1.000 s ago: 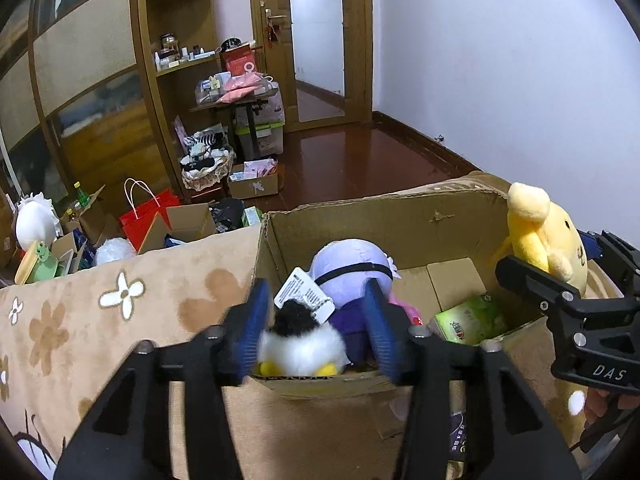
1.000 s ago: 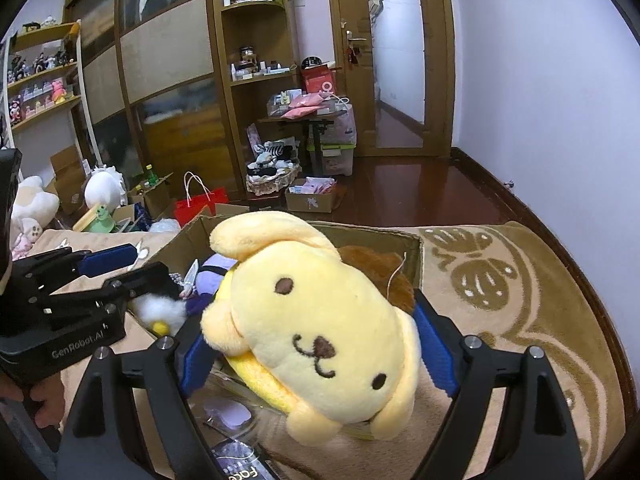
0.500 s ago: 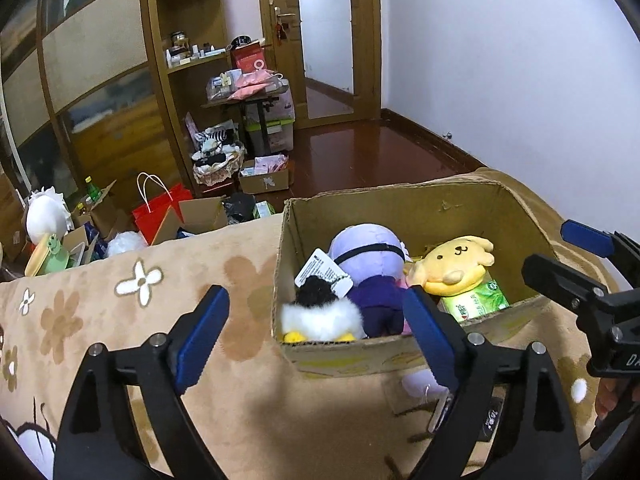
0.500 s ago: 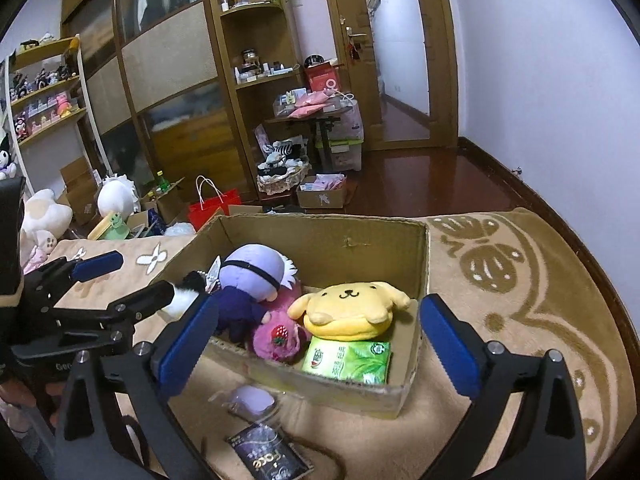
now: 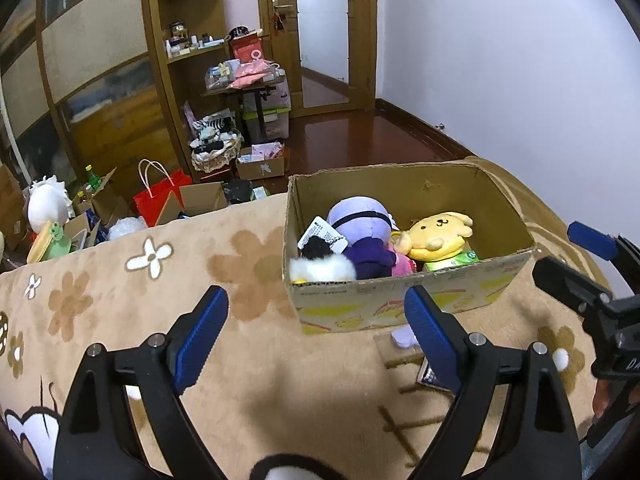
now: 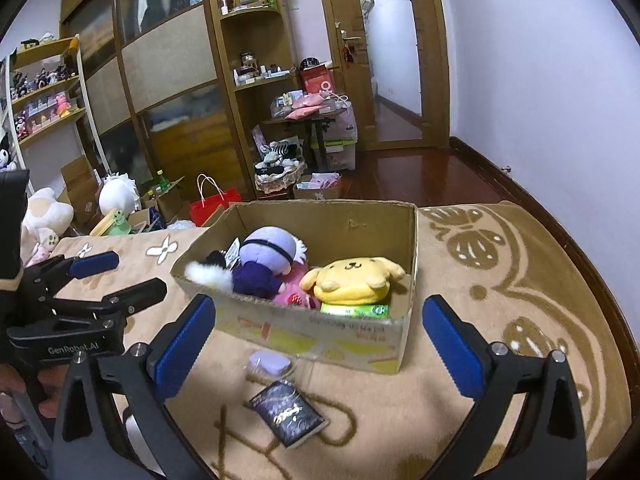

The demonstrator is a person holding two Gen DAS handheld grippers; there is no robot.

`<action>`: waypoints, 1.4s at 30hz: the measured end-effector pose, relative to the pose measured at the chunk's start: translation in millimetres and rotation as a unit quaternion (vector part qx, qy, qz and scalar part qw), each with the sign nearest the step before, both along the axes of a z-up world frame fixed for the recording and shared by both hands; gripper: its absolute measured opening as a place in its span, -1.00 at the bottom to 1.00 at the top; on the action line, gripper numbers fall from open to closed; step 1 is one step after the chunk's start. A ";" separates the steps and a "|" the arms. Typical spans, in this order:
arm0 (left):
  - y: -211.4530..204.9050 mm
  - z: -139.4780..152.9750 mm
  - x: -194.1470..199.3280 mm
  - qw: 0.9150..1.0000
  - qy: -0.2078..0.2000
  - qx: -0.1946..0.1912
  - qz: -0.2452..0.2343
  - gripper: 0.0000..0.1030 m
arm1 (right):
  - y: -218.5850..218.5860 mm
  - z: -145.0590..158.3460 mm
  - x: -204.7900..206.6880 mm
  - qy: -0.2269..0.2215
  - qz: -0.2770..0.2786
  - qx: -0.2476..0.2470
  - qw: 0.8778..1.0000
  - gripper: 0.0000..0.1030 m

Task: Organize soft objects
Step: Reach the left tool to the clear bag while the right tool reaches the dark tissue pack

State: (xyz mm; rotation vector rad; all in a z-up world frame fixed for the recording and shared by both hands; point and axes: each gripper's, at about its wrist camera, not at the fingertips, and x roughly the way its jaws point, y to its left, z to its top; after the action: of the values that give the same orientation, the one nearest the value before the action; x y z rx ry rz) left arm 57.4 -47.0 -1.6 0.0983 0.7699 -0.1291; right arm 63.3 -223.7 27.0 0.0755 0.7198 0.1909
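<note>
Both tongs spread empty, left tongs [image 6: 116,276] marked "GenRobot.AI", cardboard box [image 6: 320,332]

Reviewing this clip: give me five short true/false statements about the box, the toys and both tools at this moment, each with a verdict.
1. The yellow plush lies inside the box. True.
2. The right tool is shut on the yellow plush. False: it is open and holds nothing.
3. The left tool is open. True.
4. A dark packet lies on the blanket in front of the box. True.
5. The purple plush sits outside the box. False: it is inside, left of the yellow plush.
</note>
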 end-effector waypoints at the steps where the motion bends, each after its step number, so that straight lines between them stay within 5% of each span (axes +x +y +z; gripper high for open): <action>1: 0.0 1.3 -2.4 1.000 0.000 -0.001 0.000 0.73 | 1.3 1.1 -3.6 0.000 0.000 -0.002 1.000 1.00; 13: 2.5 5.0 -19.4 0.999 0.029 -0.028 -0.019 0.73 | 5.0 -5.5 -30.7 0.024 -0.016 -0.001 1.000 1.00; 26: 0.7 -27.5 18.0 0.992 0.088 -0.088 -0.038 0.73 | 12.6 -42.9 -15.2 0.064 -0.005 -0.020 0.998 1.00; 42: -32.6 -77.2 47.8 0.979 0.164 -0.089 -0.085 0.73 | 18.4 -90.0 4.2 0.140 0.007 -0.018 0.990 1.00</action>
State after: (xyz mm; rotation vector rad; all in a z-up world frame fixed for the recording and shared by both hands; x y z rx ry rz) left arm 105.2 -79.6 -78.9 -0.0299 1.0761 -0.3829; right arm 67.5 -205.3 -63.0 0.0626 1.0035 0.1819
